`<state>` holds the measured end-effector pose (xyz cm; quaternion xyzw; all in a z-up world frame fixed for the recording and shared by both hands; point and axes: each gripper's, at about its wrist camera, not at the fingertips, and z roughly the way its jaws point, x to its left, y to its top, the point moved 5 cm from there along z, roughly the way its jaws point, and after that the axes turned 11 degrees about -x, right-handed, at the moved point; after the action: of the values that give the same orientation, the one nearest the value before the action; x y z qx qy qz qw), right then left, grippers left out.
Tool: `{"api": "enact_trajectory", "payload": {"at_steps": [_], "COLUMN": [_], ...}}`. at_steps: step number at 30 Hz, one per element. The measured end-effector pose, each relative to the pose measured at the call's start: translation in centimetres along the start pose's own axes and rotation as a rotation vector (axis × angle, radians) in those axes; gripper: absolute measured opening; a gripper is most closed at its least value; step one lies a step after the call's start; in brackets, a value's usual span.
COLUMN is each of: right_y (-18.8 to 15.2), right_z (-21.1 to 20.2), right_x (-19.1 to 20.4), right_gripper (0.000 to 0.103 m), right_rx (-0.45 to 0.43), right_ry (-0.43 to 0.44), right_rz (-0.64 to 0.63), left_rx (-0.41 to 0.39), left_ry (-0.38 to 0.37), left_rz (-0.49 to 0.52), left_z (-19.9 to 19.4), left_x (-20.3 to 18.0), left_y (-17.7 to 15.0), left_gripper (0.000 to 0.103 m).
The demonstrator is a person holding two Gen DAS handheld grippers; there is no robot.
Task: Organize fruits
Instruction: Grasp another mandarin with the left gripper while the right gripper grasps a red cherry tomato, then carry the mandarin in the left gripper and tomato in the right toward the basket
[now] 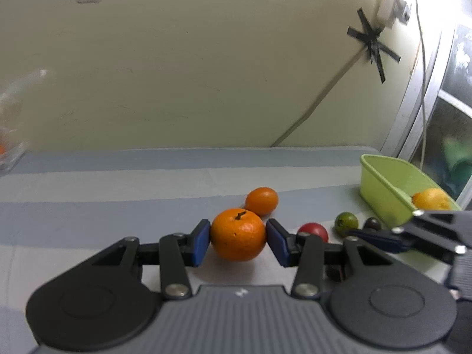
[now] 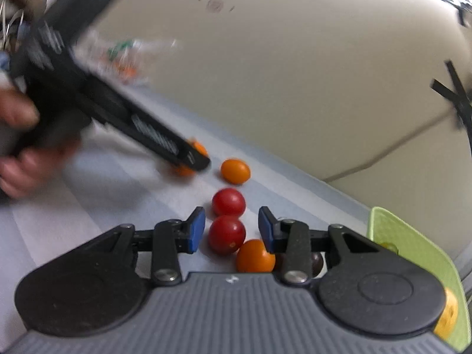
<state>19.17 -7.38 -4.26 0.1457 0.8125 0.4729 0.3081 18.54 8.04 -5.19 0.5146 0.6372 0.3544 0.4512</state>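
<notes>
In the left wrist view my left gripper (image 1: 238,236) is open, its blue pads on either side of a stemmed mandarin (image 1: 238,234) on the striped cloth; whether the pads touch it I cannot tell. A small orange fruit (image 1: 262,201) lies just behind. A red fruit (image 1: 313,231), a green one (image 1: 346,223) and a dark one (image 1: 373,223) lie to the right. In the right wrist view my right gripper (image 2: 231,230) is open above a red fruit (image 2: 226,235); another red fruit (image 2: 228,202) and orange ones (image 2: 235,171) (image 2: 255,256) lie around it.
A light green tray (image 1: 383,188) at the right holds a yellow-orange fruit (image 1: 432,199); it also shows in the right wrist view (image 2: 413,244). A clear container (image 1: 10,147) stands at the far left. A wall with a taped cable rises behind the table.
</notes>
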Motion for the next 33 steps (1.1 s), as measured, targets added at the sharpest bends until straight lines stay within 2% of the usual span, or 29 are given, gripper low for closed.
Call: {"api": "enact_trajectory", "payload": {"at_steps": [2,4,9,12,15,18,21,27,33], "right_y": [0.0,0.2,0.7,-1.1,-4.0,-6.2,-8.0,-9.6,-10.8], "right_z": [-0.1,-0.8,-6.0,-10.1,-13.8,-17.4,-20.6,-23.8,-24.4], "right_x": [0.5,0.7,0.2,-0.2,-0.6,-0.2,-0.7,-0.6,0.0], "right_gripper": [0.029,0.029,0.029,0.029,0.029,0.029,0.029,0.029,0.031], "right_rx": [-0.003,-0.025,-0.117,-0.122,-0.083,-0.062,-0.071,-0.082,-0.079], "right_ry": [0.001,-0.017,-0.046,-0.067,-0.102,-0.165,-0.238,-0.318,-0.318], "right_rz": [-0.035,-0.054,0.083,0.190,0.296,0.378,0.471,0.542,0.548], "left_rx": [-0.001,0.002,0.008,0.012,0.030,0.034,0.038,0.048,0.032], "left_ry": [-0.003,-0.009,-0.050,-0.086,-0.136,-0.188,-0.241,-0.296,-0.253], "left_rz": [0.004,0.006,-0.008,0.006,0.058,0.126,0.148,0.164,0.212], "left_z": [-1.2,-2.7,-6.3,-8.1,-9.3,-10.4,-11.0,-11.5,-12.6], "left_x": [-0.3,-0.6,-2.6,-5.1,-8.8,-12.7,-16.1,-20.8,-22.5], "left_y": [0.0,-0.5,-2.1,-3.6,-5.2,-6.9,-7.9,-9.8,-11.7], "left_gripper": [0.042,0.042,0.042,0.042,0.042,0.042,0.042,0.042,0.042]}}
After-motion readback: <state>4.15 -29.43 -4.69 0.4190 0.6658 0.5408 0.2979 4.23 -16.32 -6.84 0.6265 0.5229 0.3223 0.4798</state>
